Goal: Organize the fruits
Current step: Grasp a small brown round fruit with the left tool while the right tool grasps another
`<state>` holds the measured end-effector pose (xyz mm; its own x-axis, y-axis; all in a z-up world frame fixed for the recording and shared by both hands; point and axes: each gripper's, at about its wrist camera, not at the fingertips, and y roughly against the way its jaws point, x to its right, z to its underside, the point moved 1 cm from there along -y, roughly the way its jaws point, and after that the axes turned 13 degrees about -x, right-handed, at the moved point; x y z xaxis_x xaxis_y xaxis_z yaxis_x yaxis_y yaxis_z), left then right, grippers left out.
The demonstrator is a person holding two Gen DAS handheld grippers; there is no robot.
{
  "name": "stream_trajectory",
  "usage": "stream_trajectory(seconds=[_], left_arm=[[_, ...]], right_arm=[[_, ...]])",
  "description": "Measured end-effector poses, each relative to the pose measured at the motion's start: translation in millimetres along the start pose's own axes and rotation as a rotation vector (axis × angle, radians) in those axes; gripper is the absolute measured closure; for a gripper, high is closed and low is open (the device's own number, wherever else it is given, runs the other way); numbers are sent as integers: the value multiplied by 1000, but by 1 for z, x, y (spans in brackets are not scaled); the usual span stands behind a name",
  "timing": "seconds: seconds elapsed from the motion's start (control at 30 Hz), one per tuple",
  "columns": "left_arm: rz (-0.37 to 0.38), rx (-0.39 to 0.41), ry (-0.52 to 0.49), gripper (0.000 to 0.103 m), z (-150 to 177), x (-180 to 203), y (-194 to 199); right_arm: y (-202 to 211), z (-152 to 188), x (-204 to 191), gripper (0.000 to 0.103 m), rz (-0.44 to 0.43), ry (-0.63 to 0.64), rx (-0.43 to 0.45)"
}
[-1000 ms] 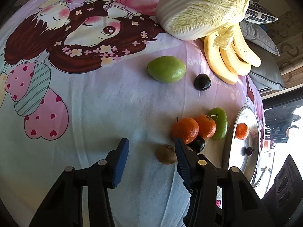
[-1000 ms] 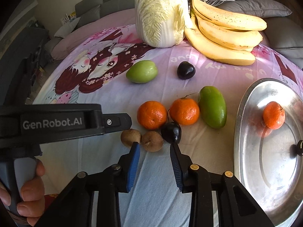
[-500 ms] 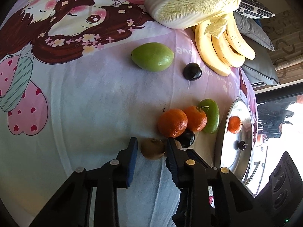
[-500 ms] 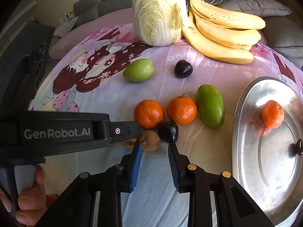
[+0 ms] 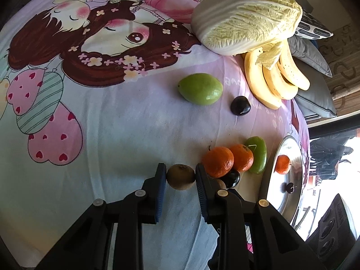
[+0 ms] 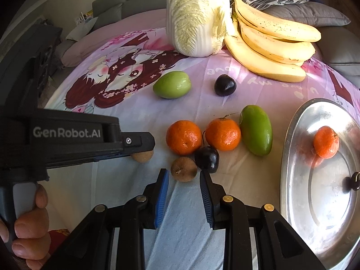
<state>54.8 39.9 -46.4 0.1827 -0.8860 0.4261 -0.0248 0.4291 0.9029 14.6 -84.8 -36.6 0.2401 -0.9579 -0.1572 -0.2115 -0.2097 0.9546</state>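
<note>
My left gripper (image 5: 180,176) is shut on a brown kiwi (image 5: 181,176), held between its blue pads; it also shows in the right wrist view (image 6: 142,155), half hidden under the left gripper's arm. My right gripper (image 6: 184,180) is open, just short of a second brown kiwi (image 6: 183,169) that lies beside a dark plum (image 6: 207,159). Two tangerines (image 6: 184,137) (image 6: 222,134) and a long green mango (image 6: 256,130) lie behind them. A silver tray (image 6: 299,204) at right holds one tangerine (image 6: 325,142).
A green mango (image 6: 172,84), a dark plum (image 6: 225,85), a banana bunch (image 6: 270,45) and a napa cabbage (image 6: 198,15) lie farther back on the cartoon-print bedsheet (image 5: 94,121). Grey pillows (image 6: 315,15) lie behind the bananas.
My left gripper has moved up to the left kiwi, closed on it and drawn it left, away from the other kiwi. My right gripper has edged toward the second kiwi.
</note>
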Motion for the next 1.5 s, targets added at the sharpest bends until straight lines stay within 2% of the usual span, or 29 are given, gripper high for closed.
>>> stream_trajectory(seconds=[0.17, 0.73, 1.23, 1.5], left_arm=[[5, -22, 14, 76, -1, -3, -2], [7, -20, 32, 75, -1, -1, -4], [-15, 21, 40, 76, 0, -4, 9], [-22, 58, 18, 76, -5, 9, 19]], right_arm=[[-3, -2, -2, 72, 13, 1, -6], [-7, -4, -2, 76, 25, -1, -12], [17, 0, -2, 76, 5, -7, 49], [30, -3, 9, 76, 1, -45, 85]])
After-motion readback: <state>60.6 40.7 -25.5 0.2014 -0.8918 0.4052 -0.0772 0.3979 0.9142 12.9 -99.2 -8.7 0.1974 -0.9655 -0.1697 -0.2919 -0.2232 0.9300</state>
